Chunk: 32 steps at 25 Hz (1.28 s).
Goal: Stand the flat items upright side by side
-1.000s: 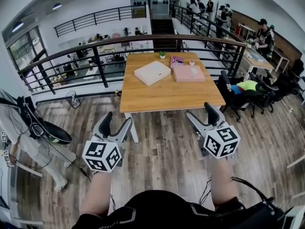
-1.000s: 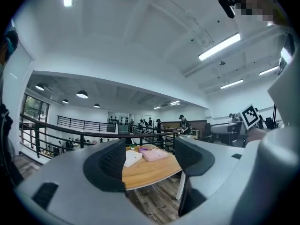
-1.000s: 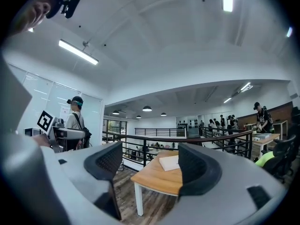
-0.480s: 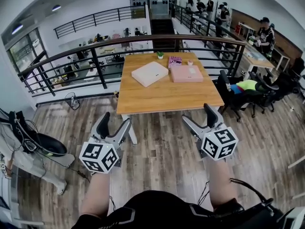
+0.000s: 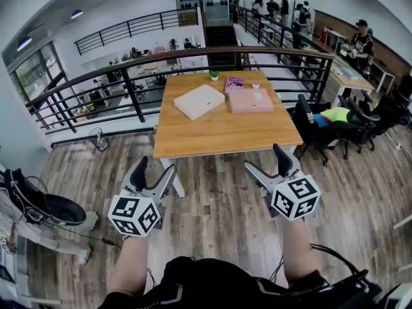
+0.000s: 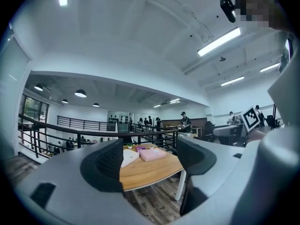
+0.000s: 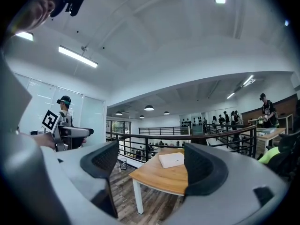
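My left gripper (image 5: 154,169) and right gripper (image 5: 265,159) have just spread their jaws, both empty. I should come in level toward the far edge of the worktop (image 5: 219,134) and pinch the white box (image 5: 200,100) squarely by its rim.

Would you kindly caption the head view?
Left gripper and right gripper, empty jaws just opened, face a table where a white box and pink box lie flat.
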Available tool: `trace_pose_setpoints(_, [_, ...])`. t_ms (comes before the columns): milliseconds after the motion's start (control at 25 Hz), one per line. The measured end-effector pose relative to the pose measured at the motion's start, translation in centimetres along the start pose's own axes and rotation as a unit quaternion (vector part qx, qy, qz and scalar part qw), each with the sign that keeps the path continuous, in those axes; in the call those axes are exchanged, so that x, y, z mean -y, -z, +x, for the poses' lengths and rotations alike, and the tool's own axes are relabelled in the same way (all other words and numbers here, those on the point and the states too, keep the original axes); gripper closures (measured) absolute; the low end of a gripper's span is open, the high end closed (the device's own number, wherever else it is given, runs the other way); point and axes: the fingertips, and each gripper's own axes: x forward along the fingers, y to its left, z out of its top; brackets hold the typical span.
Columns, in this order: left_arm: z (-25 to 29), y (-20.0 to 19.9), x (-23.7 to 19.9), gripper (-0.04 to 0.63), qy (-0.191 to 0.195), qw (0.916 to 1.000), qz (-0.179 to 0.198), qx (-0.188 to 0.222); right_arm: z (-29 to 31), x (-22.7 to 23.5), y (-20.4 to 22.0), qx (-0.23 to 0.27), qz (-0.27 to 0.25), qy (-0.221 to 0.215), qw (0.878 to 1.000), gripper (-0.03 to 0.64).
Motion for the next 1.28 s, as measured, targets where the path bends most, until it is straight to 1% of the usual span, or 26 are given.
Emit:
trace_pose_setpoints(160, [1.0,0.1,-0.8,0.239,0.004,1.0000,-0.007,0.000,1.3,0.2,0.2,-0.009,-0.006,0.000,1.000,0.189])
trace_pose_setpoints(320, [5.0,1.2,-2.7,0.239,0.021,0.9998,-0.008,-0.003,4.7,1.8,0.9,-0.021,-0.011,0.010,1.000,0.189])
trace_pose_setpoints(640, [11.8,1.4,-9.5,0.241,0.042,0.9990,-0.009,0.015,12.9,3.0,0.5,-0.032,-0.035,0.025,0.999,0.190])
trace_pose_setpoints(800, [14.9,0.6,-12.4,0.241,0.077,0.9969,0.000,0.015,17.4,3.2,-0.2,-0.039,-0.045,0.033,0.998,0.190])
trace_pose_setpoints(880, [16.2,0.2,-13.8,0.241,0.088,0.9960,0.004,0.016,19.3,3.4,-0.4,-0.044,-0.047,0.040,0.997,0.190])
trace_pose_setpoints(1000, [18.3,0.3,-16.0,0.241,0.092,0.9957,0.009,0.009,21.8,3.9,-0.6,-0.055,-0.049,0.049,0.996,0.190])
trace_pose_setpoints(1080, [19.6,0.5,-17.8,0.241,0.091,0.9959,0.005,0.006,23.5,4.0,-0.7,-0.060,-0.050,0.054,0.996,0.190])
trace_pose_setpoints(1160, [20.8,0.6,-19.5,0.241,0.096,0.9954,-0.002,0.006,25.3,4.1,-0.8,-0.061,-0.050,0.059,0.995,0.190])
trace_pose_setpoints(1280, [22.2,0.8,-21.4,0.241,0.102,0.9947,0.005,0.010,27.8,4.1,-0.8,-0.061,-0.049,0.066,0.995,0.190])
